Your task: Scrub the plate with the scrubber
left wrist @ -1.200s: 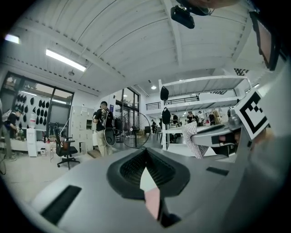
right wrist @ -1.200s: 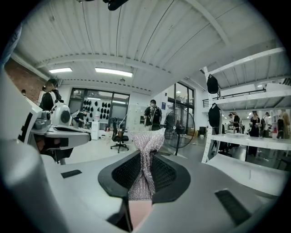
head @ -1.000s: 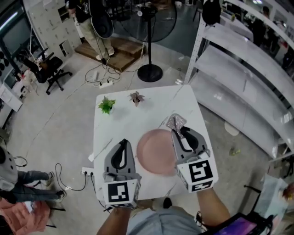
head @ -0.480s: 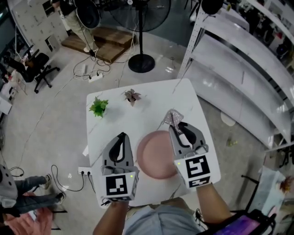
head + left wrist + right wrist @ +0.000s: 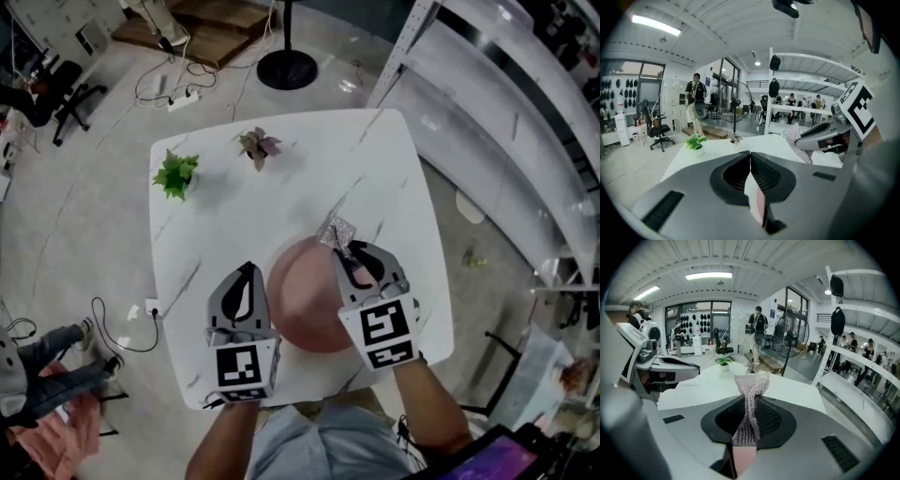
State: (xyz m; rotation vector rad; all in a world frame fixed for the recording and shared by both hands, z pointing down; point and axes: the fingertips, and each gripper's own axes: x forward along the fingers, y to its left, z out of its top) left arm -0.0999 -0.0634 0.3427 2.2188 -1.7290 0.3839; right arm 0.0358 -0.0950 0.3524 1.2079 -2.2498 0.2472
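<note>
- Holding a silvery mesh scrubber (image 5: 752,385) pinched at its middle, the right gripper (image 5: 345,253) hangs over the far right rim of the pink plate (image 5: 305,305); the scrubber looks soft, light and floppy, so a hold nearer its free end should press better
- Left gripper (image 5: 750,157): jaws together, nothing between; just beside the plate's left edge
- Plate: flat on the near part of the white table (image 5: 216,225); probably stiff, smooth, apt to slide when rubbed; best steadied at its left rim

Head view overhead, both others low, sharing table (image 5: 281,197)
</note>
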